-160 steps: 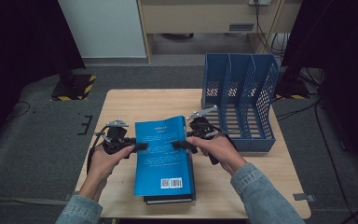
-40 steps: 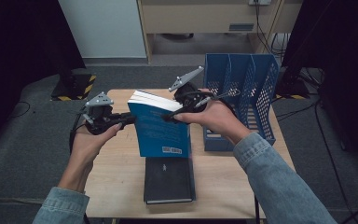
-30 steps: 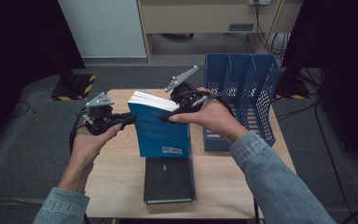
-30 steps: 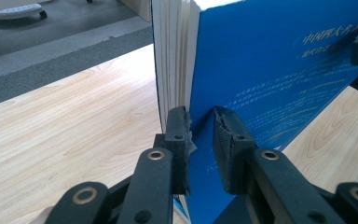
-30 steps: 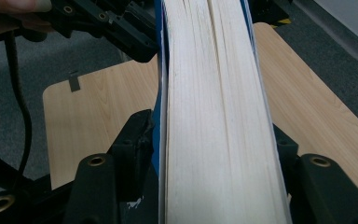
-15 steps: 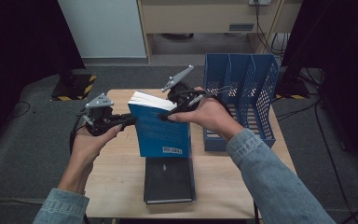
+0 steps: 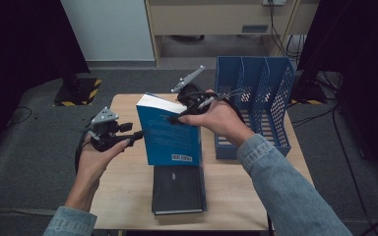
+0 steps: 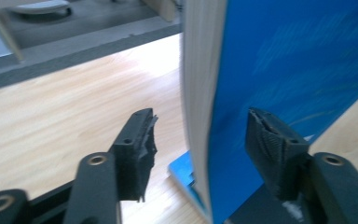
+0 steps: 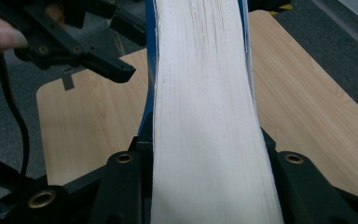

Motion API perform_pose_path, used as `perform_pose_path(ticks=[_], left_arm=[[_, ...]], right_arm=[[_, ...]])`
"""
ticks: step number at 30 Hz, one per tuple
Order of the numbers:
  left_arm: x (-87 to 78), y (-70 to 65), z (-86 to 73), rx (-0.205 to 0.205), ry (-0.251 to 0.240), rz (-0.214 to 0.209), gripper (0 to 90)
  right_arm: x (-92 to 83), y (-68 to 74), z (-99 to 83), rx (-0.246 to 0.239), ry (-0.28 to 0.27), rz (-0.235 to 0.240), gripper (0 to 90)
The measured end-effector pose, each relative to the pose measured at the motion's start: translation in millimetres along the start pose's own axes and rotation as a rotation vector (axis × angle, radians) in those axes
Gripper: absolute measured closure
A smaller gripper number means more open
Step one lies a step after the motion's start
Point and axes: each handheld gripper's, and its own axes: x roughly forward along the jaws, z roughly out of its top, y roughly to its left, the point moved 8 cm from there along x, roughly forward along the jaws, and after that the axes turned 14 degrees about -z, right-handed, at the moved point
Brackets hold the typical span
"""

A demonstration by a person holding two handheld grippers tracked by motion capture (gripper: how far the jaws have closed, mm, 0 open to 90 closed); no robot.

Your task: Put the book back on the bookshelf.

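A blue book [image 7: 170,140] stands upright in the air above the wooden table [image 7: 123,187]. My right gripper [image 7: 174,118] is shut on its top edge; its jaws have just been closing, with the white page block [image 9: 200,93] pressed between them. My left gripper [image 7: 134,135] sits at the book's left edge with its jaws apart. They have just been opening. In the left gripper view the book's pages and blue cover [image 8: 279,60] stand in the gap of my left gripper [image 8: 205,144], free of both pads. A black book [image 7: 177,189] lies flat on the table under the blue one.
A blue slotted file holder [image 7: 253,98] stands on the table's right side, just behind my right hand. Bare tabletop lies to the left of the black book. Dark floor and a cabinet lie beyond the far edge.
My left gripper has opened and let go of the blue book's left edge, sinking a little. The right gripper still holds the book upright, almost in the same place.
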Motion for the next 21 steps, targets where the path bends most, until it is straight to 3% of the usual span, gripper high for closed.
perform_pose_path(ticks=[1, 2, 3, 5, 6, 7, 9, 10, 13, 16, 17, 19, 21], left_arm=[[0.6, 7.3, -17.9, -0.019, -0.002, 0.031, 39.3], [0.6, 7.3, -17.9, -0.019, -0.002, 0.031, 38.0], [3.1, 15.9, -40.7, -0.035, 0.015, 0.06, 37.1], [6.4, 26.3, -66.8, -0.058, 0.044, 0.1, 33.9], [6.4, 26.3, -66.8, -0.058, 0.044, 0.1, 32.4], [8.9, 36.7, -92.6, -0.101, 0.064, 0.121, 30.6], [9.8, 46.8, -116.4, -0.132, 0.092, 0.147, 27.2], [9.8, 46.8, -116.4, -0.132, 0.092, 0.147, 26.5], [10.1, 65.6, -156.8, -0.188, 0.146, 0.189, 24.4], [7.6, 70.1, -162.2, -0.182, 0.181, 0.206, 19.9], [4.8, 71.6, -162.3, -0.145, 0.195, 0.239, 19.4], [5.3, 72.9, -164.8, -0.118, 0.231, 0.262, 17.3], [7.0, 74.2, -167.4, -0.127, 0.243, 0.263, 15.7]], right_arm=[[0.3, -0.6, 0.4, 0.013, 0.002, -0.004, 60.1], [0.3, -0.6, 0.4, 0.013, 0.002, -0.004, 60.1], [0.8, -0.8, 1.2, 0.022, 0.007, -0.007, 60.2], [1.0, -1.5, 2.7, 0.046, 0.014, -0.009, 60.2], [0.6, -2.5, 3.4, 0.062, 0.022, -0.011, 60.3], [0.0, -3.9, 4.1, 0.089, 0.031, -0.007, 60.3], [0.0, -8.0, 4.2, 0.143, 0.044, -0.006, 60.4], [0.0, -8.0, 4.2, 0.143, 0.044, -0.006, 60.4], [-1.6, -13.3, 4.9, 0.193, 0.032, -0.003, 60.4], [-5.5, -17.6, 7.1, 0.226, 0.025, -0.012, 60.4], [-7.2, -18.9, 7.8, 0.232, 0.023, -0.028, 60.5], [-10.5, -21.7, 8.7, 0.234, 0.026, -0.067, 60.5], [-14.0, -26.1, 10.4, 0.244, 0.029, -0.09, 60.5]])
